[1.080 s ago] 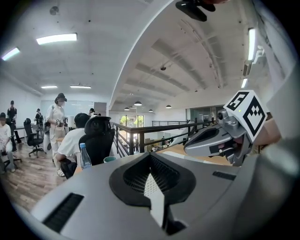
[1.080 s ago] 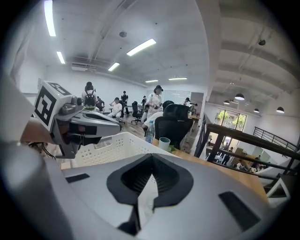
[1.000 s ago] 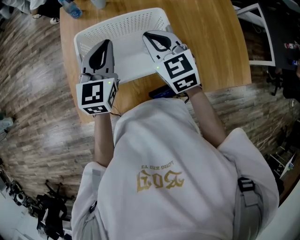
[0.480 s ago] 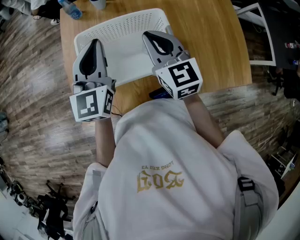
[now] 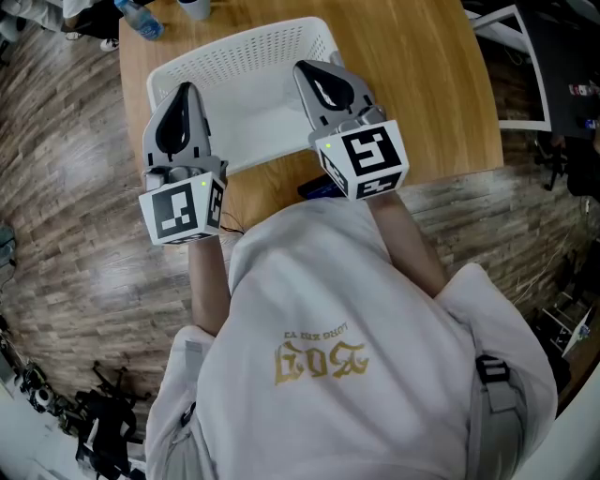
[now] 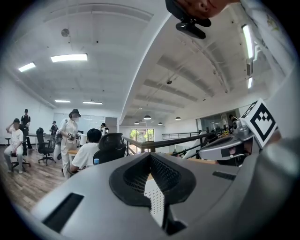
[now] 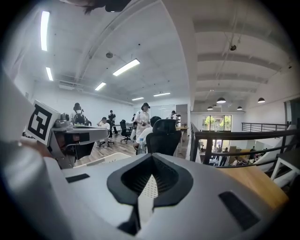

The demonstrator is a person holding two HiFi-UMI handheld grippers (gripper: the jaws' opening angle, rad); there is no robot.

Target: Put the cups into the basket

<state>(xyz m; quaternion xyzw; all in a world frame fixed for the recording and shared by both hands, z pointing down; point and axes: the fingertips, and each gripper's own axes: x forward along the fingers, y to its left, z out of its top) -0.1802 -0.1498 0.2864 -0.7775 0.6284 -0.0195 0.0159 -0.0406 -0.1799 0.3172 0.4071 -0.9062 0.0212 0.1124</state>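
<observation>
Since a second ago, the left gripper has swung out to my left, from above the basket's near left corner to just outside its left wall; the right gripper has barely shifted. Both are raised and tilted forward, their marker cubes towards me. In each gripper view the jaws are pressed together with nothing between them.

Below them, a white perforated basket sits open side up on a wooden table. Its long axis runs left to right across my view, with the right end slightly farther away. What shows of its floor is bare. The right gripper hangs over the basket's near right corner.

I cannot make out any cups. A small dark blue object lies at the near table edge, mostly hidden under the right gripper, and a blue-capped bottle stands at the far left corner.

I judge that the task is at its start or between picks. The next move calls for finding a cup, spreading one gripper's jaws, and lowering them around it.
</observation>
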